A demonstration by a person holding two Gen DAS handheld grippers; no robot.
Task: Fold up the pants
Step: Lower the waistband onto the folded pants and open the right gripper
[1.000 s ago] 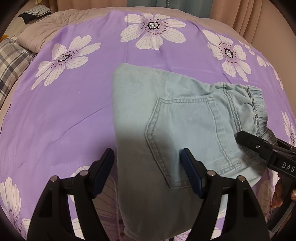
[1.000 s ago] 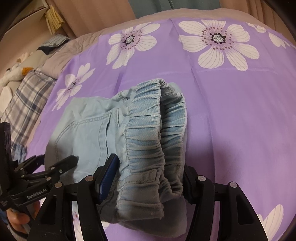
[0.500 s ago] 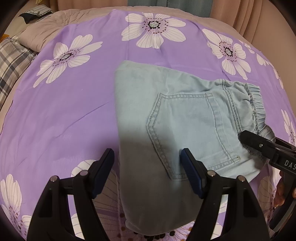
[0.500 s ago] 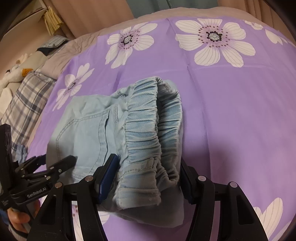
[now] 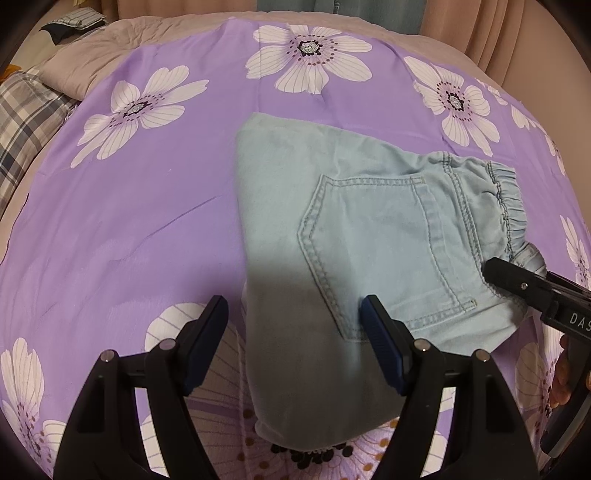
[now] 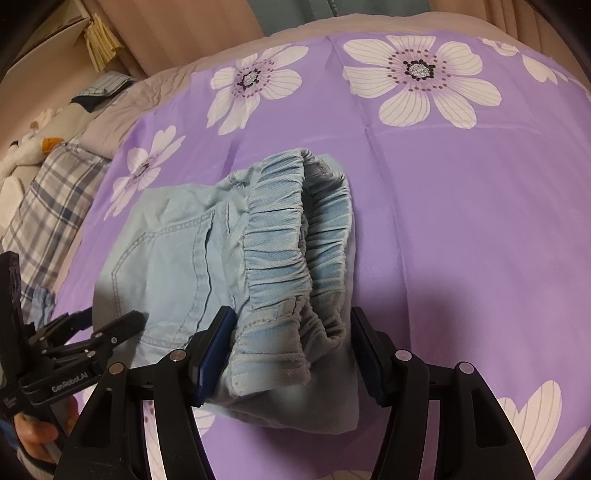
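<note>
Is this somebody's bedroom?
Most likely a bedroom. The pants lie on a purple flowered bedspread over a wide bed, a plaid pillow sits at one side, and curtains hang behind.

Bed under purple flowered sheet, folded light-blue pants lying on it

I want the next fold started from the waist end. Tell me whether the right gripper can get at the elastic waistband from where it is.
Probably yes. The right gripper is open, and the elastic waistband of the pants already lies between its fingers, with nothing on top. The left gripper is off over the folded end.
</note>
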